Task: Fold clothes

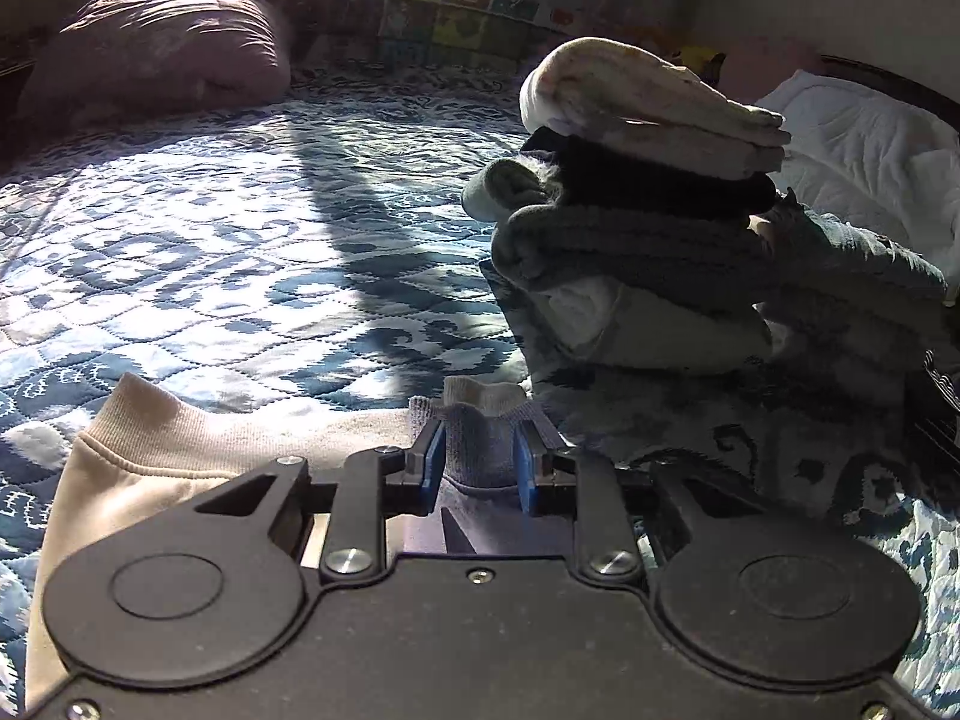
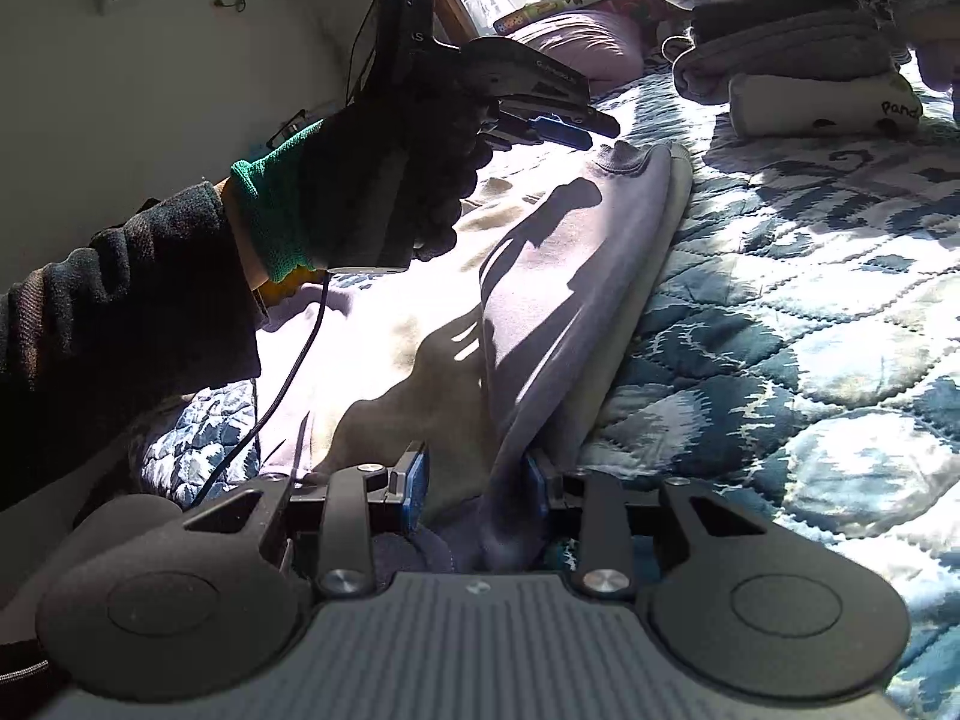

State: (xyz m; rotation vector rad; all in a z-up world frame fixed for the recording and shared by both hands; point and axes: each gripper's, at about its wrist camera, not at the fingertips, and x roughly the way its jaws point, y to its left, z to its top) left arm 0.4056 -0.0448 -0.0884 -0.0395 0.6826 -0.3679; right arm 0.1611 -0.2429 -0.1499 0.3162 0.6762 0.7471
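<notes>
The garment in hand is a pale beige sweatshirt (image 1: 180, 444) lying on the quilted blue bedspread (image 1: 210, 252), on the near side of the stack of folded clothes (image 1: 648, 228) that serves as the landmark here. The left gripper (image 1: 480, 462) has its blue pads (image 1: 433, 462) set narrow around a ribbed edge of the sweatshirt that stands up between them; whether they pinch it tight or merely bracket it I cannot tell. The right gripper (image 2: 477, 480) stands at a middling gap with a fold of the same cloth (image 2: 570, 276) bunched against its right-hand pad, so a firm hold is not shown. To do this fold well, I judge both ends should be lifted together, kept level and taut, and laid over so the edges meet squarely, short of the stack so it is not knocked. The left wrist view alone shows the ribbed hem between the pads and the stack's layers side on. The right wrist view alone shows the gloved hand (image 2: 372, 180) holding the left gripper (image 2: 570, 129) near the stack, and the long doubled fold running toward the stack
</notes>
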